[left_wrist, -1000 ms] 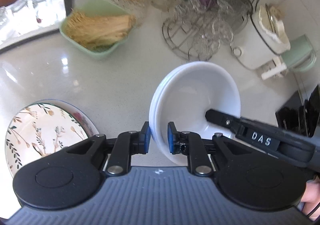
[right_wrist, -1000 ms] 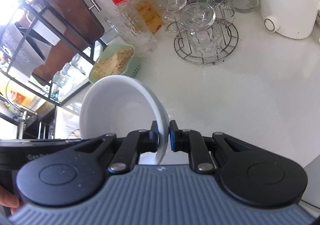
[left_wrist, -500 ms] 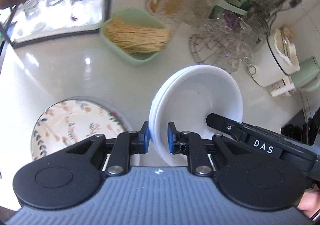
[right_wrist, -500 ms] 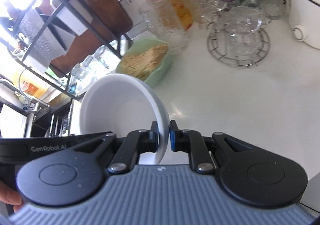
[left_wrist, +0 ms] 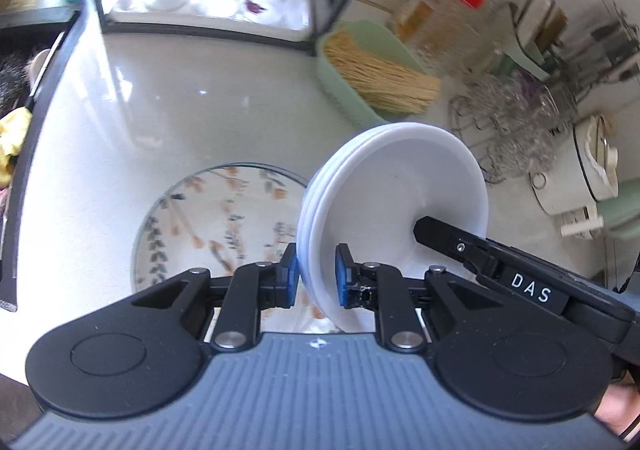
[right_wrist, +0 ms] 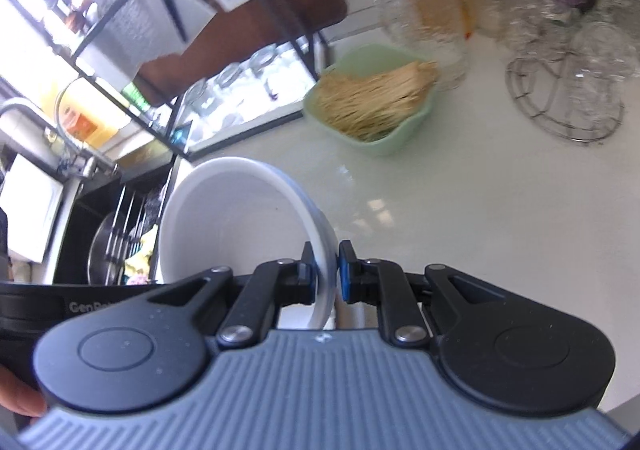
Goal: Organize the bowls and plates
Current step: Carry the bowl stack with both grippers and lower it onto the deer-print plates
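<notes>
Carrying the white bowls (left_wrist: 394, 205) level matters — left claw (left_wrist: 316, 276) and right claw (right_wrist: 324, 272) each pinch opposite rims, held above the desk (left_wrist: 160, 121) beside the floral plate (left_wrist: 216, 217).

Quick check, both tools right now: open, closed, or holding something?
Left tool: closed on the rim of the stacked white bowls.
Right tool: closed on the opposite rim of the same white bowls.

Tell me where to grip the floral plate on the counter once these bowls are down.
Grip the floral plate at its rim, coming in low from the near edge. It lies flat on the white counter, so only the raised rim offers a hold. The stacked white bowls overlap its right side in the view, so clear them first.
</notes>
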`<state>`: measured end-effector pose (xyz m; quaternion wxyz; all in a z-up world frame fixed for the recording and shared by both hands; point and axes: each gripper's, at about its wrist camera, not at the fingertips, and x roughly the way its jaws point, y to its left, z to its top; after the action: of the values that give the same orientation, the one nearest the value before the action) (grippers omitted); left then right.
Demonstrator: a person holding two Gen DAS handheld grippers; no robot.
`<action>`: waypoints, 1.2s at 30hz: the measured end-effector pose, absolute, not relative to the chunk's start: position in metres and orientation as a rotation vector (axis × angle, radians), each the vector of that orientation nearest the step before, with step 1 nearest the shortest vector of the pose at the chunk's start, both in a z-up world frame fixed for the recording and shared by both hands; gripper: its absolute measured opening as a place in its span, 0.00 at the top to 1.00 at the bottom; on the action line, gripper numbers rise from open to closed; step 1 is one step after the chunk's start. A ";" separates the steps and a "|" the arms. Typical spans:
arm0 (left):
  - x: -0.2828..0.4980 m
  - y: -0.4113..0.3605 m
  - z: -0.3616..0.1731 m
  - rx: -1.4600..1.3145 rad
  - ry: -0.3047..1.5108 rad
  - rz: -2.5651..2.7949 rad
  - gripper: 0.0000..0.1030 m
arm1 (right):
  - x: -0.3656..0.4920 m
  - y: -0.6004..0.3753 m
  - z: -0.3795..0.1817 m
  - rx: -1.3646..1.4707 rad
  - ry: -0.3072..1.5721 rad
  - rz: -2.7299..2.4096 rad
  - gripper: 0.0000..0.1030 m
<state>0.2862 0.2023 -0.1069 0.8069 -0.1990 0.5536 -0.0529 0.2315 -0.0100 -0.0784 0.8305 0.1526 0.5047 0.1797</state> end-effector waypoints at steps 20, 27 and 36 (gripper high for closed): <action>0.256 0.268 -0.162 -0.569 1.150 -0.092 0.80 | 0.231 0.060 -0.111 0.171 1.255 0.378 0.84; 0.261 0.266 -0.174 -0.565 1.183 -0.118 0.80 | 0.233 0.060 -0.119 0.178 1.265 0.347 0.84; 0.263 0.271 -0.163 -0.565 1.182 -0.112 0.39 | 0.223 0.054 -0.105 0.144 1.195 0.352 0.67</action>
<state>0.2633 0.2712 -0.1628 0.7915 -0.2627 0.5494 -0.0519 0.2233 0.0535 -0.1054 0.8098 0.0674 0.5590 0.1647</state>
